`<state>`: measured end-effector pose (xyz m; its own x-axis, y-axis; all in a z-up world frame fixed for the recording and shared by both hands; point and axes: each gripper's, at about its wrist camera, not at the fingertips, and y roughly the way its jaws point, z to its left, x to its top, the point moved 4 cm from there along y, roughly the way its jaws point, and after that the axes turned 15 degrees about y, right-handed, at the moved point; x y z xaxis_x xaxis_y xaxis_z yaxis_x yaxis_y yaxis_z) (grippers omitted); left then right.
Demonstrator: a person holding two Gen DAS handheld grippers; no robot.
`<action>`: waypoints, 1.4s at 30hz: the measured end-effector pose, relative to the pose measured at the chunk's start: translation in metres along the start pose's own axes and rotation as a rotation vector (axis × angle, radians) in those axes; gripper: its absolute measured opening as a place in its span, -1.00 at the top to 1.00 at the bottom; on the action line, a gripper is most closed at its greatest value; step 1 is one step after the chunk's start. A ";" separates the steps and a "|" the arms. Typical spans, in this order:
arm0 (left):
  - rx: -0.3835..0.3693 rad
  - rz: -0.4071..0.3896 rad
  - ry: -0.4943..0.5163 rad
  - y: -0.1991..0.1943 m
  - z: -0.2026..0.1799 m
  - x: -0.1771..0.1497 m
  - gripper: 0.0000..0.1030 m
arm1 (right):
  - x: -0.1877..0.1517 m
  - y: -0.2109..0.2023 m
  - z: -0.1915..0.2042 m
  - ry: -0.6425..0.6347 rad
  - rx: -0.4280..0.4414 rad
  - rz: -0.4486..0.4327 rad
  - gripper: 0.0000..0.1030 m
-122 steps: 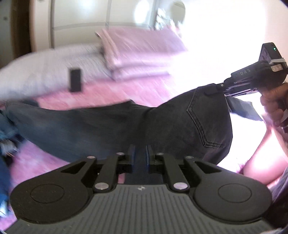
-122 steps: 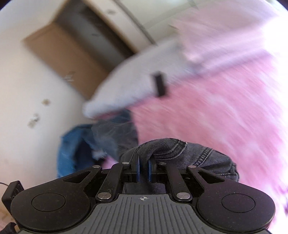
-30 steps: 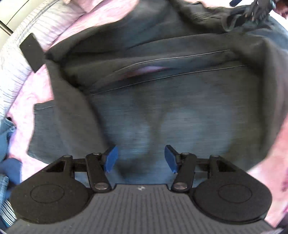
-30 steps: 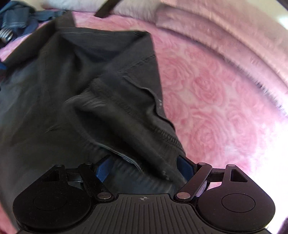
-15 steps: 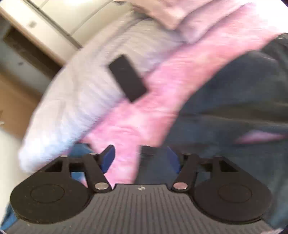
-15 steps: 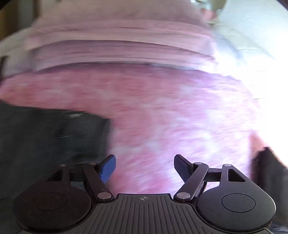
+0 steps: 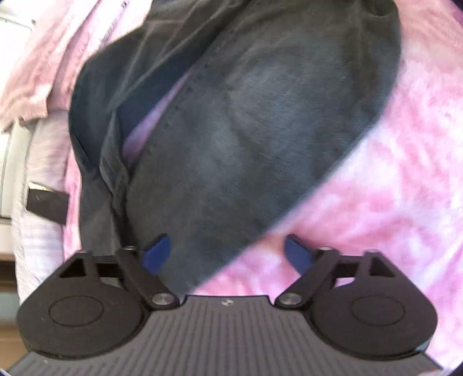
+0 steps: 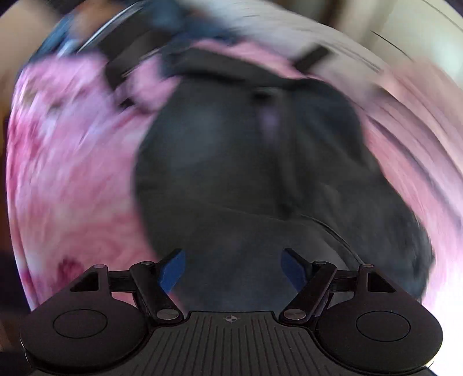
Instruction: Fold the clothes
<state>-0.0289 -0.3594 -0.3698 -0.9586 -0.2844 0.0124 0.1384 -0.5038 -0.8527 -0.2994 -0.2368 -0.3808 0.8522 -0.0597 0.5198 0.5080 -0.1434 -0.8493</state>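
Observation:
Dark grey jeans (image 7: 246,130) lie spread on the pink floral bedspread (image 7: 390,202). My left gripper (image 7: 227,254) is open and empty, just above the near edge of the jeans; a slit in the cloth shows pink underneath. In the blurred right wrist view the jeans (image 8: 246,188) fill the middle, and my right gripper (image 8: 231,269) is open and empty over them.
A black rectangular object (image 7: 47,206) lies on the white quilt (image 7: 37,162) at the left. Folded pink bedding (image 7: 43,63) is at the upper left. In the right wrist view, blue clothes (image 8: 179,23) lie blurred at the top, and the bedspread (image 8: 72,173) at the left.
Both grippers, shut on the jeans four seconds ago, are now open. Both cameras swung away half a second ago and now point back down at the jeans lying on the bed.

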 end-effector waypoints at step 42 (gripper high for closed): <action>-0.584 -0.111 -0.248 -0.210 0.058 -0.073 0.90 | 0.106 -0.049 -0.033 -0.011 0.359 0.125 0.89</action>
<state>0.0260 -0.2803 -0.1608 -0.8639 -0.4713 0.1778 -0.1838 -0.0338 -0.9824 -0.2385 -0.2682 -0.2811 0.9106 -0.0439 0.4109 0.4100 0.2195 -0.8853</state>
